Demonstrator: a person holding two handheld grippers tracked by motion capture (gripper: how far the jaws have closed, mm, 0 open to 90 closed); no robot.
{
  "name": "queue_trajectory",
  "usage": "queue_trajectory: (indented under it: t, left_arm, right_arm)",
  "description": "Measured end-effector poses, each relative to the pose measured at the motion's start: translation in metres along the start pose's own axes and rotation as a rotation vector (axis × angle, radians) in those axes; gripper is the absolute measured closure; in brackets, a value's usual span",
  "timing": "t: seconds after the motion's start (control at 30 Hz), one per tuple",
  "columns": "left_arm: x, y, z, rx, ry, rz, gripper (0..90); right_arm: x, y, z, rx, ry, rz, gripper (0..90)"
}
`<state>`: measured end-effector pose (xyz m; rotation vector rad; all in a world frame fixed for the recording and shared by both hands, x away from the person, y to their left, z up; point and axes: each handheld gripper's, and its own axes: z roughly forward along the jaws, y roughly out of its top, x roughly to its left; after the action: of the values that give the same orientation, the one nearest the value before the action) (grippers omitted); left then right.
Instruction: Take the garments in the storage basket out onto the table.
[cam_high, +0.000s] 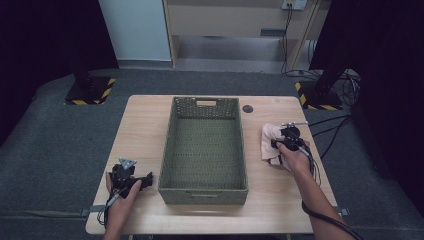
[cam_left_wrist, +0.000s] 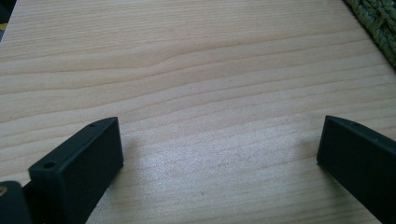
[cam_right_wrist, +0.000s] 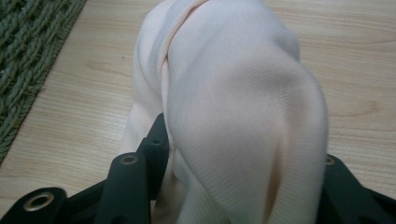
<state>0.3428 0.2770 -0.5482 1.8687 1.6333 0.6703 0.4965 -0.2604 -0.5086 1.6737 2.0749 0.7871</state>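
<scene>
Cloth (cam_right_wrist: 233, 107): pale pink, finely ribbed knit, bunched in soft folds | Place: near the table's (cam_high: 145, 125) right edge, just right of the green woven basket (cam_high: 204, 150) | Right gripper (cam_high: 281, 144): jaws clenched on the cloth, fabric bulging between them | Left gripper (cam_left_wrist: 219, 154): jaws spread wide, holding nothing, over bare wood near the front-left corner

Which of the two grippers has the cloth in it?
The right gripper, right of the basket, grips the pink cloth. The left gripper is open over bare table.
</scene>
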Motion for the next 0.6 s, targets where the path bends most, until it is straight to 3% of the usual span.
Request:
queue_trajectory:
  t: [0.17,0.33,0.6]
  left_arm:
    - [0.0,0.0,0.0,0.0,0.0,0.0,0.0]
    - [0.0,0.0,0.0,0.0,0.0,0.0,0.0]
    - [0.0,0.0,0.0,0.0,0.0,0.0,0.0]
  right_arm:
    - [0.0013,-0.0006,0.0024,0.0,-0.006,0.008,45.6]
    - [-0.0015,-0.0026,0.0055,0.0,0.005,0.049,25.9]
    - [-0.0051,-0.0051,-0.0003,-0.02,0.032,0.068,7.5]
